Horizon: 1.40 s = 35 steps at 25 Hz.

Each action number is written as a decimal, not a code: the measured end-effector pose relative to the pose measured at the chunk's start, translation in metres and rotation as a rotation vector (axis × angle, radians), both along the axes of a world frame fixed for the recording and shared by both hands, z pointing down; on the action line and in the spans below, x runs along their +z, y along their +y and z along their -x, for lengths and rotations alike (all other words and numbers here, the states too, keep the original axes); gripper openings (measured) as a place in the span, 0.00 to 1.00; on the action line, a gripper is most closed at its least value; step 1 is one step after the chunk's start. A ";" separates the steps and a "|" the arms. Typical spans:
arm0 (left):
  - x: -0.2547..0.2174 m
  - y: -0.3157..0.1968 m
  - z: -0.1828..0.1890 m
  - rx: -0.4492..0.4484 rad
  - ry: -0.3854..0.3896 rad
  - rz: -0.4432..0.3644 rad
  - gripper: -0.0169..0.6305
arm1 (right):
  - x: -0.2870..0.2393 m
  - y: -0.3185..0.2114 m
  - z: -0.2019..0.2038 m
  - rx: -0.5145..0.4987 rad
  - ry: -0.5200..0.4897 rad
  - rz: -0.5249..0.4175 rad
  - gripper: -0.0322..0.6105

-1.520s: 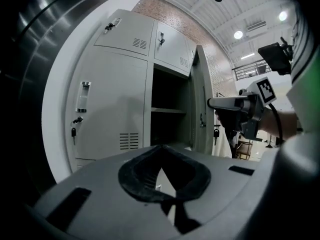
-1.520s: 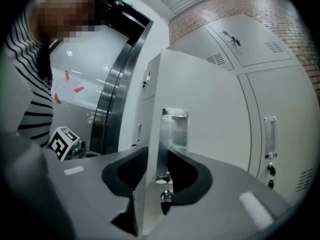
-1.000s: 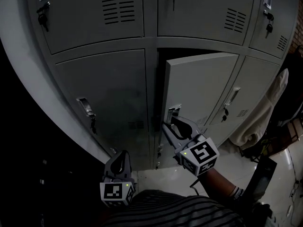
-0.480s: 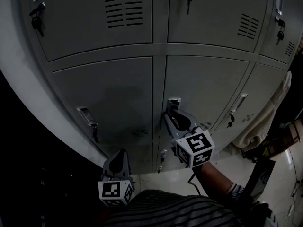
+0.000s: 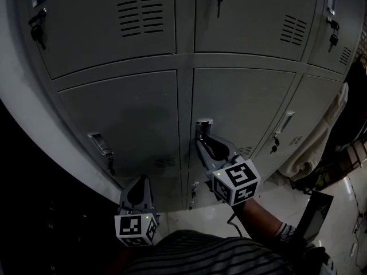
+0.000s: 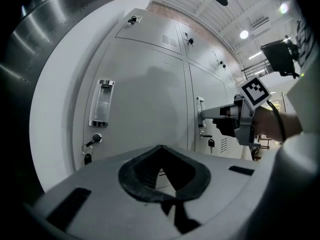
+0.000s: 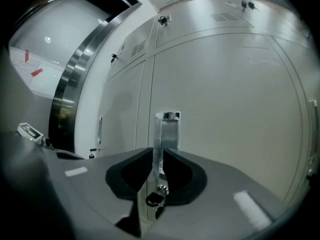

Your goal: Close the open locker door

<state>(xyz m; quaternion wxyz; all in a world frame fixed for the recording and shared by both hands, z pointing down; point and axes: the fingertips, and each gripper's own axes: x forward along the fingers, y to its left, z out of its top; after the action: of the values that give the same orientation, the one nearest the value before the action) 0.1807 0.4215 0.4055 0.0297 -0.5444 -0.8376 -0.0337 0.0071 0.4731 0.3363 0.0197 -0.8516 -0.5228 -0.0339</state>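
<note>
The grey locker door [image 5: 243, 105] in the lower row's middle lies flush with its neighbours. Its metal handle [image 5: 203, 125] stands between the jaws of my right gripper [image 5: 202, 137], whose jaws are closing on it; the pads touch both its sides. In the right gripper view the handle [image 7: 167, 130] rises from the right gripper [image 7: 157, 153], with the key lock [image 7: 161, 189] below. My left gripper [image 5: 139, 182] hangs low before the left locker, shut and holding nothing. The left gripper view shows the left gripper [image 6: 160, 150] with the right gripper [image 6: 206, 115] at the handle.
Grey lockers fill the wall, with keys hanging from several locks [image 5: 38, 32]. The left locker's handle [image 5: 98, 144] is near my left gripper. A white cloth [image 5: 324, 132] hangs at the right, and a dark object [image 5: 316, 209] stands on the pale floor.
The middle door has swung from open to flush with the frame. My right gripper stayed at its handle and its jaws narrowed. The left gripper barely moved.
</note>
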 end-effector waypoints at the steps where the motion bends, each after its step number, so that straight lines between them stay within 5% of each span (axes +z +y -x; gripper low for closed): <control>1: 0.000 -0.001 0.001 -0.002 0.002 0.001 0.03 | -0.001 -0.005 0.002 0.000 0.007 0.000 0.16; 10: -0.019 -0.051 0.029 0.033 -0.004 0.043 0.03 | 0.003 -0.104 0.030 0.002 0.009 -0.006 0.15; 25: -0.007 -0.302 0.108 0.020 -0.020 -0.008 0.03 | 0.040 -0.360 0.099 -0.009 -0.002 -0.099 0.05; 35: -0.010 -0.398 0.129 0.015 0.025 -0.019 0.03 | 0.040 -0.449 0.107 -0.060 0.044 -0.122 0.05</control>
<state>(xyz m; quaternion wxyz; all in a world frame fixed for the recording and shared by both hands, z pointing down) 0.0519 0.0239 0.3955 0.0459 -0.5381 -0.8409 -0.0347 -0.0995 0.0243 0.3761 0.0821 -0.8647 -0.4933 -0.0473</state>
